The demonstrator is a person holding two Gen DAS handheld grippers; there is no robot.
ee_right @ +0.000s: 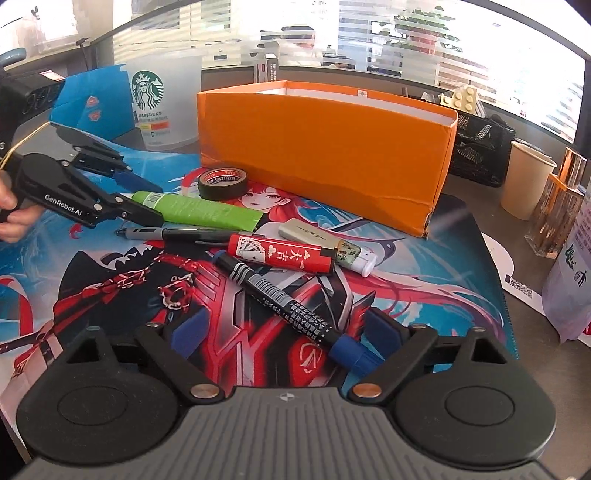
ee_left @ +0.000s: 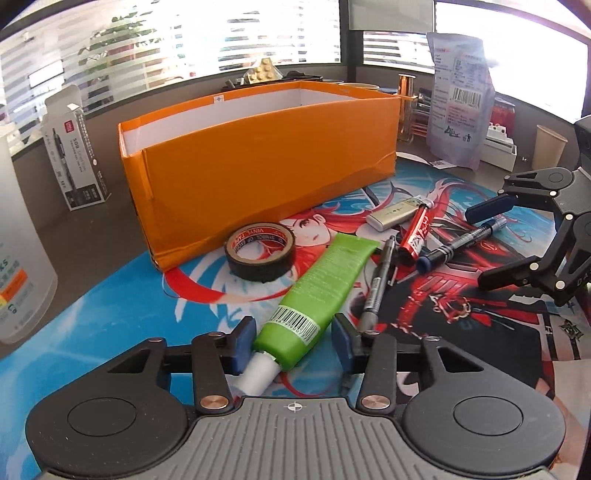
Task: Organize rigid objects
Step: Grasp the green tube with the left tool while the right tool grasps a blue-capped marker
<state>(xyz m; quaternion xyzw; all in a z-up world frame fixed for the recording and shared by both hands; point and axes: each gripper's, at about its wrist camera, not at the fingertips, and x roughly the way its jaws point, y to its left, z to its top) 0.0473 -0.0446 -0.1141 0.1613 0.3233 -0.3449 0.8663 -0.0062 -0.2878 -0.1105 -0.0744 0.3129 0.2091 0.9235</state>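
Your left claw [ee_left: 293, 341] straddling cap end of green tube [ee_left: 325, 284], pads just beside it, grip not yet firm. Tube's long axis running away toward orange box [ee_left: 258, 162] at surface's far edge. Your right claw [ee_right: 284, 328] spread wide over marker [ee_right: 288, 299], grasping nothing.

Office, most likely. Big windows with blinds [ee_left: 280, 33] behind desk. Glass walls [ee_right: 369, 40] with more rooms past them. Desk [ee_left: 92, 236] holds work stuff: pen box [ee_left: 75, 155], mesh pen holder [ee_right: 480, 147], paper cup [ee_right: 526, 181], coffee cup [ee_right: 162, 107]. Bright picture mat [ee_right: 424, 295] covers desk. Green plant [ee_left: 110, 44] by window.
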